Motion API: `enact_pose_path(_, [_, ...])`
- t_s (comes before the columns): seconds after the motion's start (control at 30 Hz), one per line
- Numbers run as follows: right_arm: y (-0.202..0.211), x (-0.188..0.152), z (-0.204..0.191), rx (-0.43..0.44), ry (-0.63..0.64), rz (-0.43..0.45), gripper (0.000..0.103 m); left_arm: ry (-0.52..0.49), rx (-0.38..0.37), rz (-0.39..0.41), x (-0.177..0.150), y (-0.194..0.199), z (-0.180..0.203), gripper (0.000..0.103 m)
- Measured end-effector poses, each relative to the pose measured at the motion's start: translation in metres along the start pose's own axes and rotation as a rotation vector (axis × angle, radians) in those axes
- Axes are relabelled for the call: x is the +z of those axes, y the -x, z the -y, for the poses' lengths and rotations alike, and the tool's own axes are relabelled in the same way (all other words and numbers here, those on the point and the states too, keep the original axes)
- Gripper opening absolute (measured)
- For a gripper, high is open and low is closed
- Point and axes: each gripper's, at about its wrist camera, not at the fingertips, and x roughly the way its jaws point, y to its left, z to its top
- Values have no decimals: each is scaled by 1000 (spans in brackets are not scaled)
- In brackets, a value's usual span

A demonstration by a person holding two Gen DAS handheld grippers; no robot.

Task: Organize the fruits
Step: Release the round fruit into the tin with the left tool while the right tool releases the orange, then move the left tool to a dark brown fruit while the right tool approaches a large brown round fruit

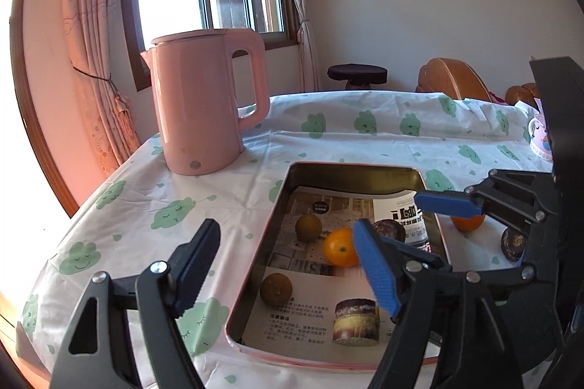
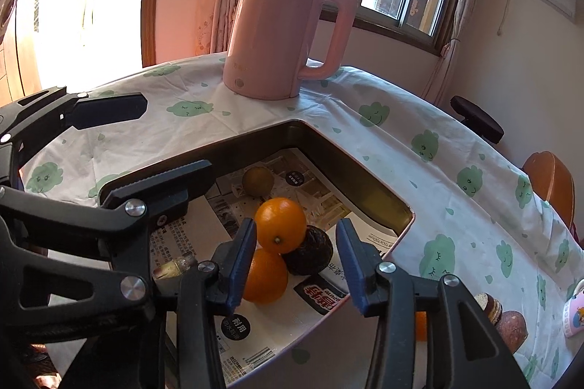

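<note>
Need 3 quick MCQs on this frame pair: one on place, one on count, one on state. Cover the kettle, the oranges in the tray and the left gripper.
1. Where does the pink kettle stand?
A. inside the tray
B. on the tablecloth beyond the tray
C. on the dark stool

2. How many oranges lie in the tray in the right wrist view?
A. none
B. five
C. two

3. What state is the left gripper in?
A. open, holding nothing
B. shut on an orange
C. shut on the kettle's handle

Answers:
1 B: the pink kettle stands on the tablecloth past the far corner of the tray.
2 C: one orange sits against a second orange on the paper lining.
3 A: the left gripper has its fingers wide apart with nothing between the pads.
</note>
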Motion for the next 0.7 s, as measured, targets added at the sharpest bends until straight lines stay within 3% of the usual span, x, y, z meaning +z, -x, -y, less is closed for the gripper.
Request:
enact_pose_path(0.17, [12,-6,9,-47,-12,36,52,24,3,18,-1,5,3,88])
enact_pose_path(0.43, [39,-19,32,-160,-68,112,60,85,-9,68,-1,17,12,93])
enact_pose_path(0.7, [65,-43,70,-265,-158,145,66,57,-70,88,1,23,51,93])
